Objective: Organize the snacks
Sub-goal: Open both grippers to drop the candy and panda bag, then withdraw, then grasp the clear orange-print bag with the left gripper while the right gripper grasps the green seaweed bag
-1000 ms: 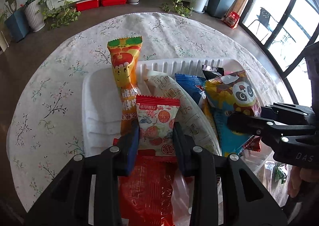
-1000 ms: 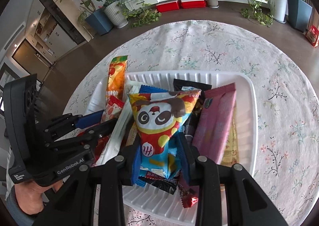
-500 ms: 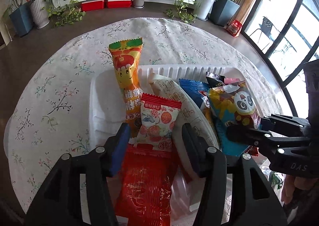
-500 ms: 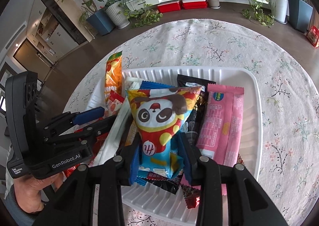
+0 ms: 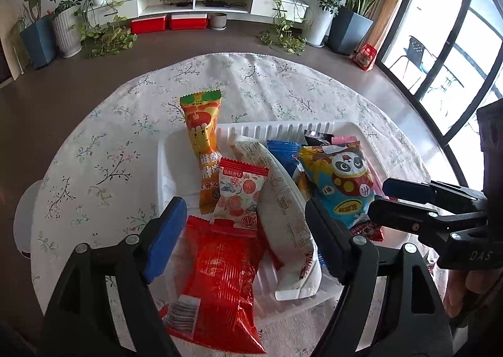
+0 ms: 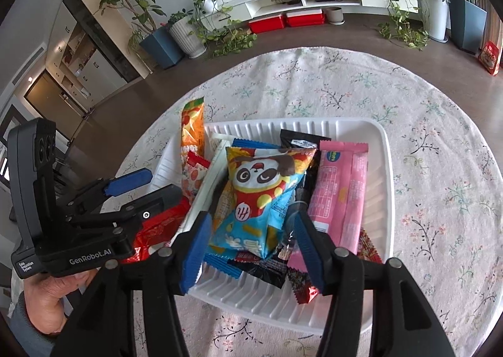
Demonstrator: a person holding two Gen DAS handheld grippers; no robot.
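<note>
Both tongs have just been opening. Left tongs [image 5: 243, 239] stand wide, nothing gripped; the small red-topped fruit-print packet [image 5: 240, 196] sits between and beyond the pads, untouched. Right tongs [image 6: 251, 240] are partly open around the lower end of the panda packet [image 6: 261, 196]; the pads look clear of it, so I read it as released. Landmark is the white ribbed tray [image 6: 382, 168] on the floral-cloth desk [image 5: 103, 149]: all snacks lie in it, the panda packet on top at mid-tray, the pink bar [image 6: 341, 187] just beside it toward the right rim, the orange packet [image 5: 202, 143] leaning over the far-left rim, the big red bag [image 5: 220, 278] hanging over the near rim. Handling guess: light, soft film pouches, air-puffed, slick, contents crushable. Pinch the crimped end seal or a flat edge, not the belly, lightly; the loose pile will probably shift.
</note>
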